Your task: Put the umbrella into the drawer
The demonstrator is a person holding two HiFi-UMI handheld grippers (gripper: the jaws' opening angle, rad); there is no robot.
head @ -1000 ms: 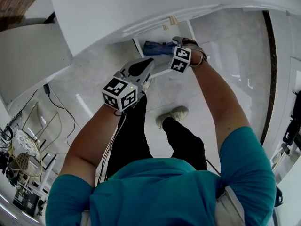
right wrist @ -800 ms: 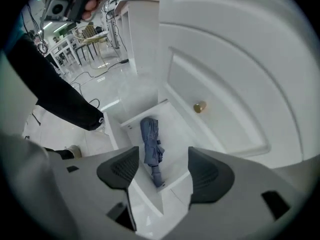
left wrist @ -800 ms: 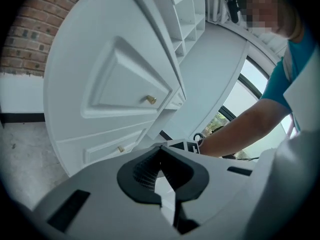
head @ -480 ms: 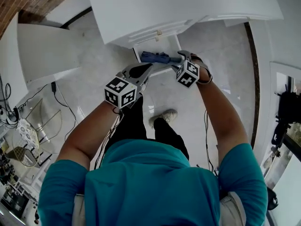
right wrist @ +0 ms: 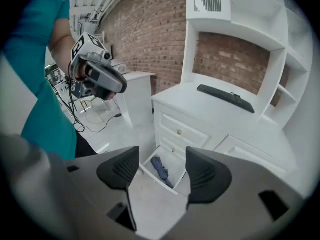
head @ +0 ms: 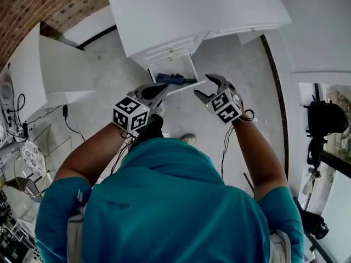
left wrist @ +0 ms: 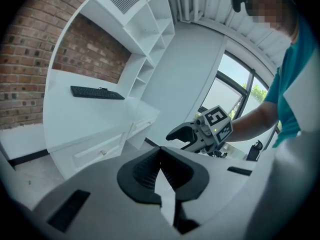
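Umbrella, seemingly folded, inside open drawer; right claw agape.

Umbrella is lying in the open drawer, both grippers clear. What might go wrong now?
1. The drawer stands open, sticking out near the person's shoe; a step forward may knock it.
2. The umbrella lies slanted inside; if the drawer is pushed shut, an end may catch on the cabinet.

A dark blue umbrella, apparently folded, lies inside the open drawer of the white desk.
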